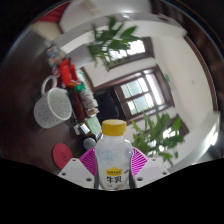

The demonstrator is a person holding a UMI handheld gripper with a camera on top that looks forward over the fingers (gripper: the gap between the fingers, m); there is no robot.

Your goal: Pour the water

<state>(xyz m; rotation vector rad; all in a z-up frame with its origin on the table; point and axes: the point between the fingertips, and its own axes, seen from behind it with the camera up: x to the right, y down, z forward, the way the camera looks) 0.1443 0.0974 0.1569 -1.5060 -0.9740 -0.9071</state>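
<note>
The tool (113, 166) holds a bottle (113, 155) between its two fingers, the pink pads (88, 160) pressing on either side of the white body. The bottle has a yellow cap (116, 127) that is on, and a label with dark lettering low on its front. It stands upright relative to the fingers, which suits carrying: nothing can spill while the cap is in place and the neck points away from the tool.

The whole scene beyond is tilted, so the tool itself appears to be rolled to one side. A white cup (48, 106) with a handle sits on the worktop (40, 60) well beyond the fingers, its open mouth visible. It is the likely receiver for the water, being the only open vessel in sight. Near it stand a red-topped bottle (66, 72) and a few small jars (84, 100), too small to identify. A round red thing (63, 153) lies just beside the left finger. Leafy plants (115, 38) and a window (135, 92) fill the background.

Judging by the closed cap and the gap to the cup, pouring has not begun. The grip low on the body leaves the neck free for tipping, though the cap would need to come off first.
</note>
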